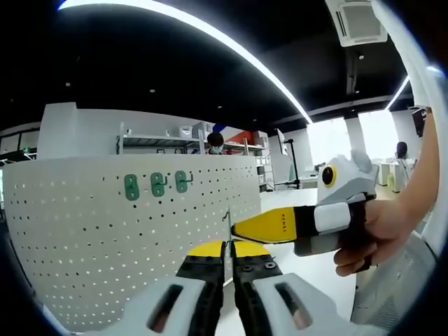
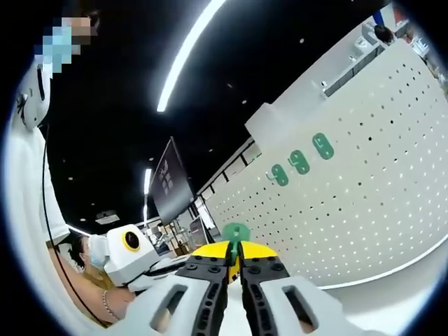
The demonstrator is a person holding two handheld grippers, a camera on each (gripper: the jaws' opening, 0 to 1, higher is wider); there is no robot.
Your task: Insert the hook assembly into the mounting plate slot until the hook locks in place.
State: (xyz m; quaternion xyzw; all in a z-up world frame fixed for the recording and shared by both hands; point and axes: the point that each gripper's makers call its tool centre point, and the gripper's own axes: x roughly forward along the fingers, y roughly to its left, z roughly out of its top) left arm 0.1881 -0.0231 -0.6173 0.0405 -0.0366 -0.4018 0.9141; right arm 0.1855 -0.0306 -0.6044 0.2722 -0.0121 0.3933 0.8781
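Green hook [image 2: 236, 233] sits pinched in my right claw [image 2: 234, 260], its flat plate standing up past the tips, facing the white pegboard [image 2: 364, 203]. Three green hooks [image 2: 301, 161] hang there already. My left claw [image 1: 228, 260] is closed on nothing I can see.

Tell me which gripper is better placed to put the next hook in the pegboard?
Right. The right gripper is shut on a green hook and faces the white pegboard beside three mounted hooks. What the left gripper grips is unclear.
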